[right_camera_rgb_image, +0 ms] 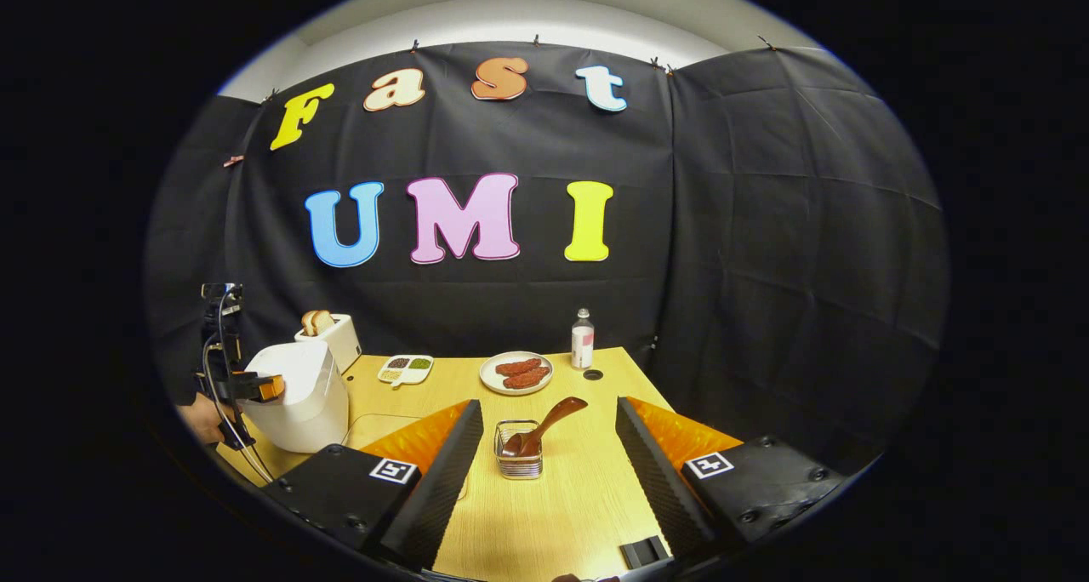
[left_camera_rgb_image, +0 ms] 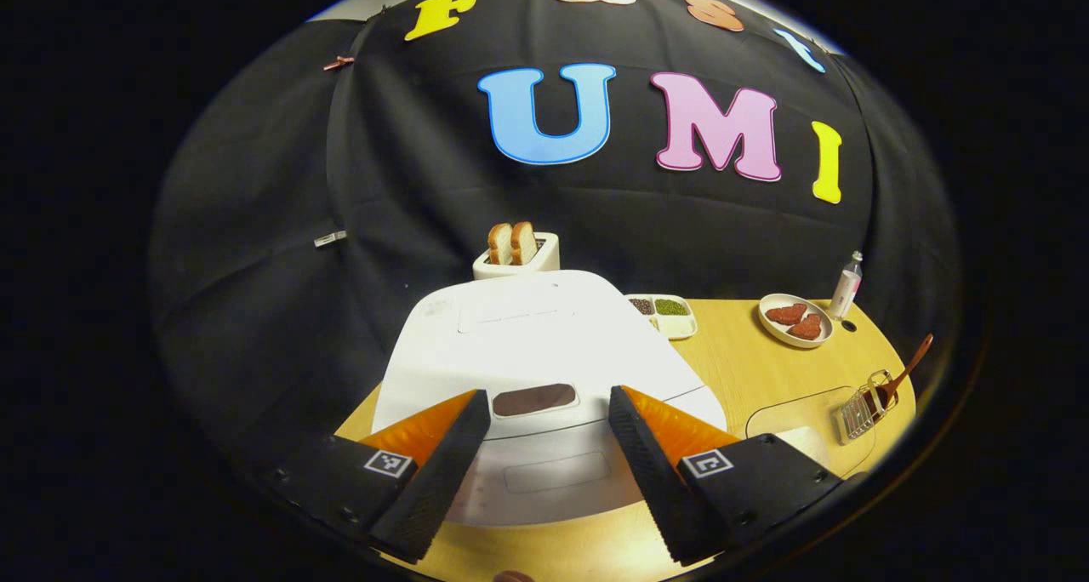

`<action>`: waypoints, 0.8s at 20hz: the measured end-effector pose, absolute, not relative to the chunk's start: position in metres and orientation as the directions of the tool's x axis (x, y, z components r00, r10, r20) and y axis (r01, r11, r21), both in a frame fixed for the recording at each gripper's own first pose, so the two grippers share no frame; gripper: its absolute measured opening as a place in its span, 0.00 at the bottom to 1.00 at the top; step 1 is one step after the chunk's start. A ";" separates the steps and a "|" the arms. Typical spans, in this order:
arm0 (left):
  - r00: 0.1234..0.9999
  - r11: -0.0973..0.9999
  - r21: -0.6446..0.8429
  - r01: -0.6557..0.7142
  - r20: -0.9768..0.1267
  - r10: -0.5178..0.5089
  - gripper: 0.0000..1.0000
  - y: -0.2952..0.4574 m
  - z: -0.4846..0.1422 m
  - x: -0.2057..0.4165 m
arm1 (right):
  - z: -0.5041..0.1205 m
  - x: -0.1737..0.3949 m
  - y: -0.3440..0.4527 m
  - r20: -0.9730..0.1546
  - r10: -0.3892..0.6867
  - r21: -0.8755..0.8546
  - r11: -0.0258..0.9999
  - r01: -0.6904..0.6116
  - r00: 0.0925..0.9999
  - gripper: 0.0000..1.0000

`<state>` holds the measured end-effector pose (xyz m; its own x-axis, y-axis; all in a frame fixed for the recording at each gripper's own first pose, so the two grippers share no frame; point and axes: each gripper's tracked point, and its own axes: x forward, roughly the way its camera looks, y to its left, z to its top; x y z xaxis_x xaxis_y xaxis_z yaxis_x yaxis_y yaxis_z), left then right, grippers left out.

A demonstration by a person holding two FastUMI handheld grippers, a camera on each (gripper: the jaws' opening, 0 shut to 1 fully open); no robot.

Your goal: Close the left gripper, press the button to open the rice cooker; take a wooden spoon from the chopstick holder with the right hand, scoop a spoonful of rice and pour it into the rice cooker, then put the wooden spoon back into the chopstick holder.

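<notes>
White and closed, the rice cooker [left_camera_rgb_image: 544, 378] sat directly before our left gripper [left_camera_rgb_image: 549, 454], whose fingers stood spread apart, one to each side of the dark window on the cooker's front; neither finger pressed on it, and we could not tell whether they touched the lid. Just behind the rice cooker stood a toaster [left_camera_rgb_image: 516, 263] with two bread slices [left_camera_rgb_image: 512, 243] upright in its slots. Behind and to the right of the rice cooker lay a divided dish of grains [left_camera_rgb_image: 668, 314]; farther right of it sat a plate of red meat pieces [left_camera_rgb_image: 795, 320] and, beyond that, a small bottle [left_camera_rgb_image: 846, 286].

In the right gripper view, our right gripper [right_camera_rgb_image: 544, 471] hung over the wooden table [right_camera_rgb_image: 553, 514] with its fingers spread wide, holding nothing. Between those fingers, well to the right of the rice cooker [right_camera_rgb_image: 298, 395], stood the wire chopstick holder [right_camera_rgb_image: 519, 459], and the wooden spoon [right_camera_rgb_image: 544, 427] rested in it, bowl down, its handle leaning up and to the right. Against the rice cooker's far side in this view we saw the left gripper [right_camera_rgb_image: 255, 386] and a hand [right_camera_rgb_image: 200, 420] holding it. Beyond the chopstick holder lay the meat plate [right_camera_rgb_image: 516, 373], with the bottle [right_camera_rgb_image: 582, 340] beside it near the booth wall.
</notes>
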<state>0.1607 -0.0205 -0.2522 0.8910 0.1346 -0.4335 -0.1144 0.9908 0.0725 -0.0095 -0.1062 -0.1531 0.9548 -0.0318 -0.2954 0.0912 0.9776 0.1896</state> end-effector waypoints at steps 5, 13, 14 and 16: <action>0.910 0.989 0.047 -0.138 -0.388 0.145 0.96 -0.013 -0.241 0.156 | -0.149 -0.007 -0.105 -0.283 -0.030 0.194 0.977 0.088 0.959 0.98; 0.956 0.992 -0.011 -0.125 -0.270 0.117 0.96 -0.007 -0.190 0.111 | -0.146 -0.007 -0.105 -0.270 -0.020 0.192 0.979 0.074 0.963 0.98; 0.960 0.993 -0.013 -0.120 -0.257 0.113 0.97 -0.007 -0.183 0.102 | -0.146 -0.008 -0.105 -0.269 -0.019 0.194 0.978 0.074 0.963 0.98; 0.968 0.994 -0.007 -0.111 -0.226 0.107 0.97 -0.005 -0.166 0.081 | -0.145 -0.009 -0.105 -0.265 -0.019 0.194 0.978 0.072 0.964 0.98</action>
